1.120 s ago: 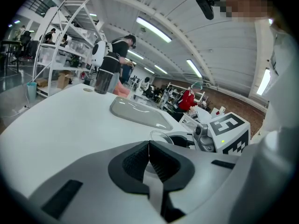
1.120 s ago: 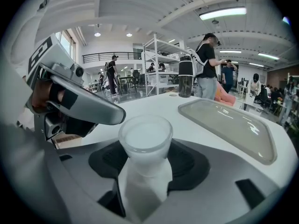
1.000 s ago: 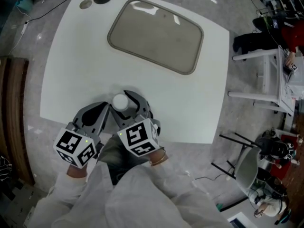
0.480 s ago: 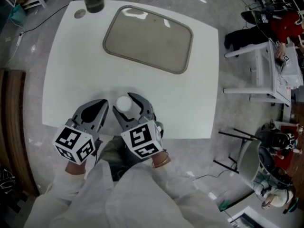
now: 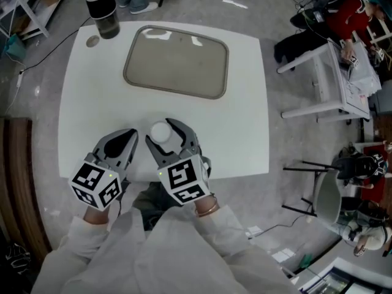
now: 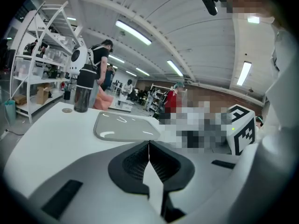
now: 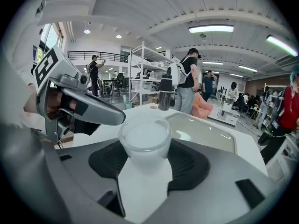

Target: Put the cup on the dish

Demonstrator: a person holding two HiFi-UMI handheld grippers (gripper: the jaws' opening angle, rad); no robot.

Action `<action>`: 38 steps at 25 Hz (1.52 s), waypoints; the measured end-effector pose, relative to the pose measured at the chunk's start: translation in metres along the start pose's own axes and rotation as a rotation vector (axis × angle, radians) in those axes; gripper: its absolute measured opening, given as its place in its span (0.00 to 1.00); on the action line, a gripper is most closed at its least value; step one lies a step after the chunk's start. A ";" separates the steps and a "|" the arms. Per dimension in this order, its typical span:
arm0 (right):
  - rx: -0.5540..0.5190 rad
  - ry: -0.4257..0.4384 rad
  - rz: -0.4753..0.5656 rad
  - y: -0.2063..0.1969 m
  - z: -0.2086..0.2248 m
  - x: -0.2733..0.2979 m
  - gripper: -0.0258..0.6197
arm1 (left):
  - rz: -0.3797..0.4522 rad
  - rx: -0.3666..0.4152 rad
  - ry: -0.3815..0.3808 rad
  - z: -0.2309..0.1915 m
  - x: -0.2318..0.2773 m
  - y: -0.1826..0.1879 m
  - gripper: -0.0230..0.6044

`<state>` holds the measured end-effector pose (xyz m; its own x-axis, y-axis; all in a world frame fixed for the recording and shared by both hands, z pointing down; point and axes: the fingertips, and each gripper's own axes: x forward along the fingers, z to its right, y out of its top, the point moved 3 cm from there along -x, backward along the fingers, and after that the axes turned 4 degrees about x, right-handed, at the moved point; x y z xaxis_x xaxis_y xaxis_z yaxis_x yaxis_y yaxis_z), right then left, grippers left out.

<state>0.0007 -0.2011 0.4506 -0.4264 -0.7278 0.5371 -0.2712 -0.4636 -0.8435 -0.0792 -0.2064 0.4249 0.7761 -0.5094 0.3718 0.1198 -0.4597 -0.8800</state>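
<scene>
Table (image 5: pixel 245 133) bare from dish (image 5: pixel 176 62) near edge to cup (image 5: pixel 160 131); dish interior open; dark bottle (image 5: pixel 102 10) stands off dish's far-left corner.

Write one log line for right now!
right claw: shut on cup | left claw: shut, empty | dish: bare

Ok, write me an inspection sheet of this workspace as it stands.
Surface: white table.
Job's things: cup near the front edge, not on the dish; dish empty, far side.
Clutter: dark bottle and small disc, far left corner.
Grippers: left gripper shut, empty; right gripper shut on the cup.
Cables: cable on the floor, left.
Surroundings: side table, shelving, people.
</scene>
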 end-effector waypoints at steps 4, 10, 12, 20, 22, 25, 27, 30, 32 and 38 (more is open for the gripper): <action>0.027 -0.046 0.015 0.007 0.023 -0.008 0.45 | 0.008 0.028 -0.018 0.007 0.011 0.013 0.05; 0.036 -0.083 0.045 0.022 0.081 -0.002 0.45 | 0.018 0.050 -0.029 0.008 0.054 0.040 0.05; 0.035 -0.086 0.051 0.030 0.094 0.002 0.45 | 0.020 0.051 -0.028 0.005 0.064 0.049 0.05; 0.025 -0.071 0.057 0.059 0.147 0.048 0.45 | 0.026 0.054 -0.029 -0.033 0.120 0.087 0.05; 0.028 -0.070 0.053 0.063 0.159 0.063 0.45 | 0.024 0.051 -0.030 -0.044 0.134 0.093 0.05; 0.025 -0.064 0.046 0.067 0.181 0.080 0.45 | 0.015 0.052 -0.030 -0.057 0.157 0.102 0.05; 0.017 -0.056 0.042 0.068 0.198 0.089 0.45 | 0.004 0.061 -0.031 -0.064 0.175 0.107 0.05; 0.020 -0.054 0.042 0.070 0.218 0.100 0.45 | -0.011 0.075 -0.031 -0.072 0.196 0.113 0.05; 0.026 -0.055 0.044 0.070 0.229 0.107 0.45 | -0.017 0.075 -0.031 -0.077 0.209 0.116 0.05; 0.035 -0.050 0.036 0.059 0.262 0.126 0.45 | -0.021 0.044 -0.052 -0.080 0.254 0.115 0.05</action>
<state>0.1574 -0.4524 0.4681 -0.3917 -0.7680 0.5066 -0.2260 -0.4535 -0.8622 0.0820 -0.4465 0.4417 0.8039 -0.4614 0.3753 0.1625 -0.4367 -0.8848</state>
